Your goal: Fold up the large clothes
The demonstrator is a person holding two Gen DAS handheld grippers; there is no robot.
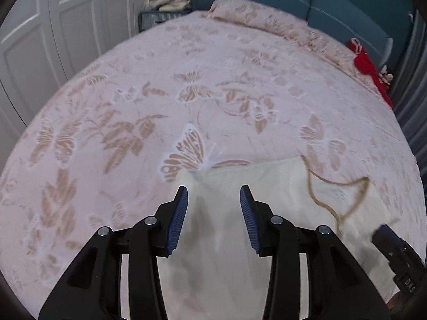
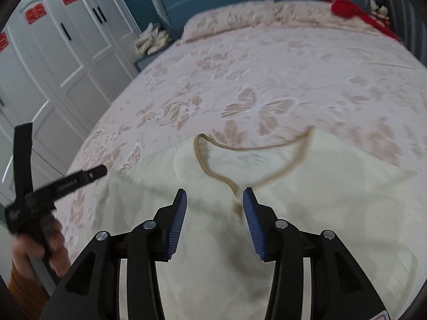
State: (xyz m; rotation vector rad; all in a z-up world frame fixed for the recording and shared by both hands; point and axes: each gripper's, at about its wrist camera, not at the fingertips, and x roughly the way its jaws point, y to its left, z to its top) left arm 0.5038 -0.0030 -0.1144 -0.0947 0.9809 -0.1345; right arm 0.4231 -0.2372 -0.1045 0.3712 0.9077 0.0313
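In the left wrist view, the left hand-held gripper (image 1: 214,194) hangs above a cream garment (image 1: 226,240) spread on the bed (image 1: 133,93), its blue pads apart and nothing between them, so it is released. The garment lies on the near part of the butterfly-patterned bedspread, and its tan-trimmed neckline (image 1: 339,200) lies toward the right of the garment. Beyond the garment, at the far edge of the bed, sit a pillow (image 1: 267,18) and a red item (image 1: 371,72). In the right wrist view, the right hand-held gripper (image 2: 214,200) is also released, jaws spread over the garment (image 2: 213,253) with only cloth below them. The neckline (image 2: 240,157) lies just beyond its fingertips. To the garment's left, a hand (image 2: 34,248) holds the other hand-held gripper (image 2: 99,171) over the garment's edge, white wardrobe doors (image 2: 66,53) behind.
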